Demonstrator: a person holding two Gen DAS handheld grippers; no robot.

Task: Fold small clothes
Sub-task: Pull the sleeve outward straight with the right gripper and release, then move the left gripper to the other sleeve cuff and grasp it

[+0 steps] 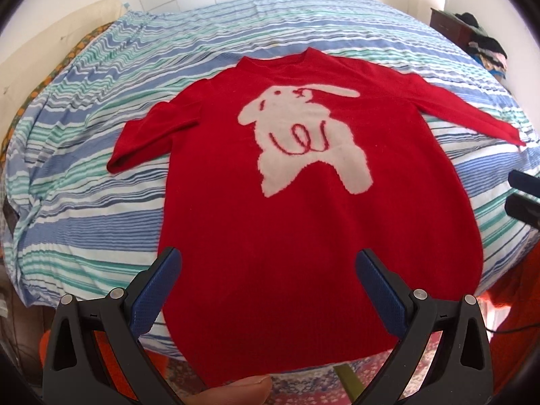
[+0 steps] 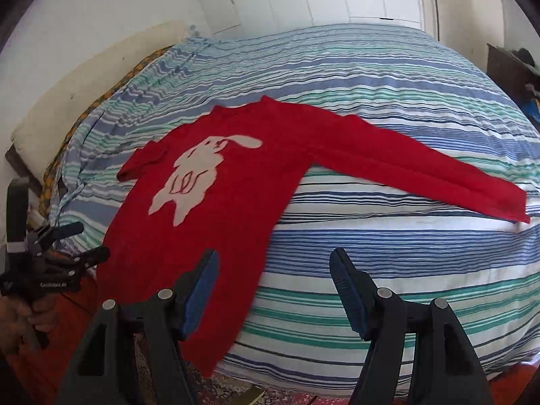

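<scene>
1. Bed first: big rounded mound under a cover of wavy blue, green and white stripes, lightly rumpled; near edge cut off by the frame bottom.
2. Red sweater spread flat, front up, in the middle of the bed, hem toward the near edge; soft fuzzy knit with a cream rabbit shape and red squiggle lines on it.
3. Right-side sleeve stretched out long and straight; left-side sleeve shorter-looking, bunched and partly doubled under, so cuff hard to make out.
4. Left gripper low over the hem, black frames with blue ribbed pads, jaws spread, nothing pinched; a fingertip poking in at the bottom, blurry.
5. Right gripper over the hem's right corner and bare bedcover, jaws spread too, nothing between them; slightly motion-blurred.
6. Dark pile on a wooden stand, far right, too small to identify.
</scene>
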